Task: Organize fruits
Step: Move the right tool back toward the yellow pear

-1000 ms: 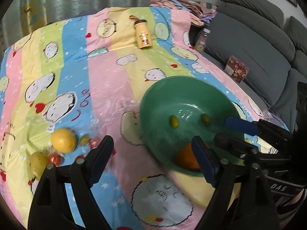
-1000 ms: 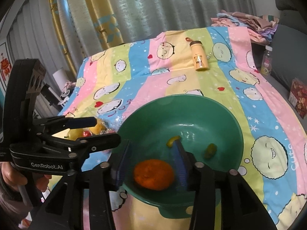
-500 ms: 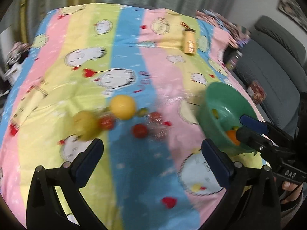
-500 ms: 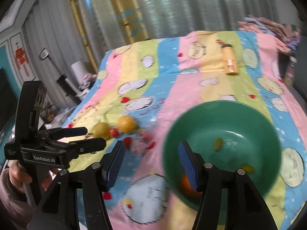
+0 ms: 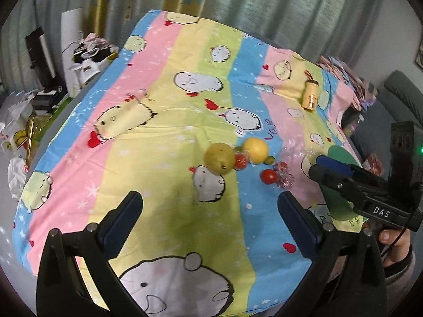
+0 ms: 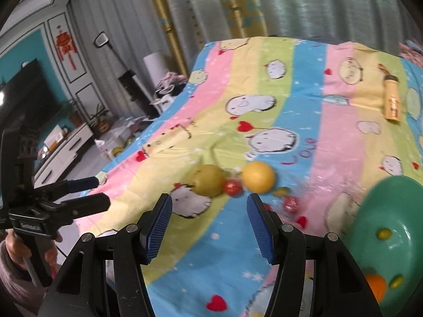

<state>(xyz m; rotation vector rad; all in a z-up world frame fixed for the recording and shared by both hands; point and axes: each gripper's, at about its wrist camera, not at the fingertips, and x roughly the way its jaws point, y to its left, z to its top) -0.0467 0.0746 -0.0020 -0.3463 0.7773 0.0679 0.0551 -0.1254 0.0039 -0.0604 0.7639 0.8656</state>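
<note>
Bedding comes first: a striped sheet (image 5: 169, 121) printed with cartoon animals fills most of both views, and everything you work with lies on it. Next in size is the green bowl (image 6: 391, 211) at the right edge of the sheet, holding an orange (image 6: 375, 286) near its lower rim and two small yellow-green fruits (image 6: 384, 233) farther in; from your left wrist view only a slice of its rim shows behind your other tool. Your left gripper (image 5: 210, 224) hangs over bare sheet with its jaws spread as wide as they go, having just been opening, and nothing sits between them. Your right gripper (image 6: 208, 224) is about half open, its jaws also just widened and empty, aimed toward the fruit cluster. That cluster lies near the middle of the sheet, left of the bowl: a yellow-green pear (image 5: 219, 158) touching a small red tomato (image 5: 240, 161), then a round yellow citrus (image 5: 255, 150) just beside it. A second tomato (image 5: 269, 176) sits slightly apart, next to a crumpled bit of clear plastic wrap (image 5: 286, 177). Far back, a small tan bottle (image 5: 309, 95) lies on its side.
</note>
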